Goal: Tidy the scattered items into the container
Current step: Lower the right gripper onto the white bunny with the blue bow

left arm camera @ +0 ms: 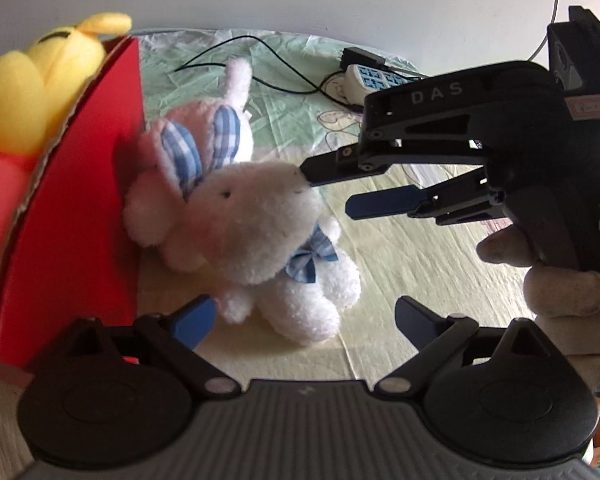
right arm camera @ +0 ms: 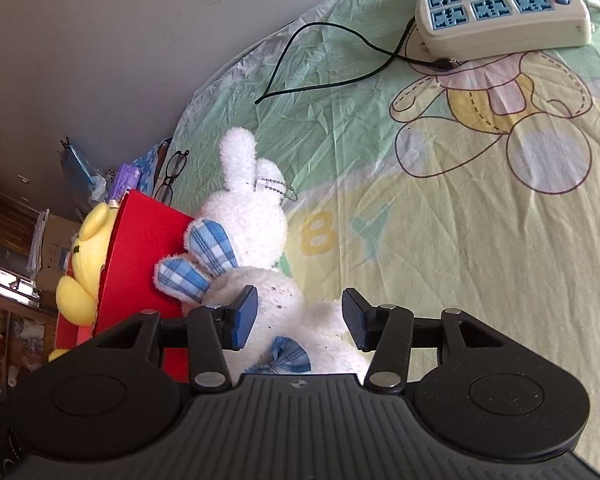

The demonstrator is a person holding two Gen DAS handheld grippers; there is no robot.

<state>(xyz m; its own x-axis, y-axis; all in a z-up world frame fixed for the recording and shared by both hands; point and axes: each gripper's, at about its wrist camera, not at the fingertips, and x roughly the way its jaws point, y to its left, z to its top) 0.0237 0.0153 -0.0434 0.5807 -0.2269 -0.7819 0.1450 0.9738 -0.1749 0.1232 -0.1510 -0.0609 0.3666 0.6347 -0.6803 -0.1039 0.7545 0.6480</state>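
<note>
Red cardboard box (left arm camera: 80, 200), the container, stands at the far left and serves as the landmark for all entries. 1 yellow bear plush (left arm camera: 32, 92) in a red shirt sits inside it, head above the rim. Just right of the box: 1 white rabbit plush (left arm camera: 260, 232) with blue checked ears and bow tie, ears touching the box wall, body on the printed bedsheet (left arm camera: 420, 264). A second white plush (right arm camera: 248, 200) with a bead chain lies behind the rabbit, also against the box. Left gripper (left arm camera: 304, 320): blue-padded fingers spread, held near the rabbit's feet, gripping nothing. Right gripper (left arm camera: 328, 188), further right of the box: jaws apart, upper fingertip touching the rabbit's snout, nothing clamped; in its own view the rabbit's body lies between its open fingers (right arm camera: 242, 318). Well right of the box, at the bed's far edge: 1 white power strip (right arm camera: 504, 12) with blue sockets and a black cable (right arm camera: 332, 80).
</note>
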